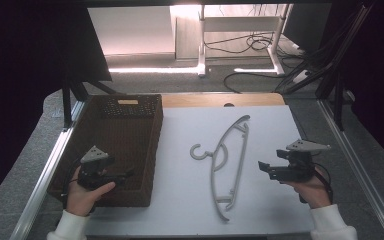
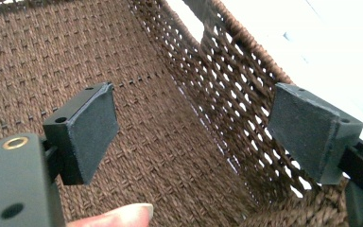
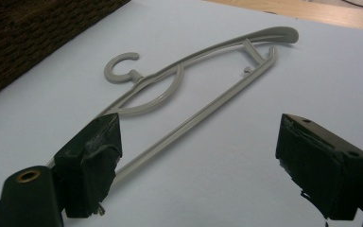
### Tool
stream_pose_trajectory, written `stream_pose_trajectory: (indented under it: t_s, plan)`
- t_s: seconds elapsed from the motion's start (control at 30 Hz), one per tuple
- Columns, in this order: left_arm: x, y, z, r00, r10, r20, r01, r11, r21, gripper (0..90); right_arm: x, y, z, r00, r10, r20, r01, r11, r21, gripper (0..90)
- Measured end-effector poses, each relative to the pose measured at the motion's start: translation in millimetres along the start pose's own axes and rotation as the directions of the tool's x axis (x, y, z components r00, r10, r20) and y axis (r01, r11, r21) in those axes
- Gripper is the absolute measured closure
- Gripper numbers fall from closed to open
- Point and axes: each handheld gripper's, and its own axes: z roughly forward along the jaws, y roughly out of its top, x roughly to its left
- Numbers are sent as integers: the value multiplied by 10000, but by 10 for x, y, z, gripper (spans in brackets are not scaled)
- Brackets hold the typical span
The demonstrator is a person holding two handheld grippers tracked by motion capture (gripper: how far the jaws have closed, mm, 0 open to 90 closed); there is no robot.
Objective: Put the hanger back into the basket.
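Item 1: grey plastic hanger (image 1: 228, 167). Lay flat on the white table top (image 1: 270, 130), approx. centre, long axis running near-to-far, hook pointing toward the basket side. Seen also in the right gripper view (image 3: 189, 94), ahead of the jaws, lower end passing behind the left-hand pad. Nothing touched it.

Item 2: dark brown woven basket (image 1: 152, 150). Stood on the left part of the table, right wall just beside the hanger's hook but apart from it. Weave and open-mesh wall seen close up in the left gripper view (image 2: 227, 94). No contents visible in the part shown.

Item 3: left gripper (image 1: 125, 175). Held in the person's left hand (image 1: 82, 197) over the near end of the basket, pointing toward its right wall. Jaws spread wide, nothing btwn the pads (image 2: 94, 132); basket floor seen through the gap.

Item 4: right gripper (image 1: 264, 167). Held in the right hand (image 1: 312, 192), near right of the hanger, pointing at it, well short of contact. Jaws spread wide, pads (image 3: 319, 165) bare, nothing pinched. Height above table: cannot tell.
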Motion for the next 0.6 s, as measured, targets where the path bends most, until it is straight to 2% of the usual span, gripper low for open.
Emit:
stream_pose_trajectory:
  t_s: [0.2, 0.37, 0.5, 0.6]
  plan:
    - [-20, -16, 21, 10000, -20, -19, 20, 10000, 72, 166, -36, 4, 7, 9999, 90, 73, -90, 10000, 23, 222]
    - [-55, -20, 17, 9998, 185, -11, -185, 9998, 81, 166, -1, 19, -18, 9994, -24, 337, 15, 9997, 244, 259]
    - [-49, -7, -8, 10000, 52, 51, -52, 10000, -13, 165, 52, 55, -41, 9988, -42, 483, 26, 9995, 326, 280]
    - [-58, 12, -25, 9999, 120, 91, -119, 9999, -102, 165, 67, 62, -22, 9988, 44, 492, -64, 9992, 391, 291]
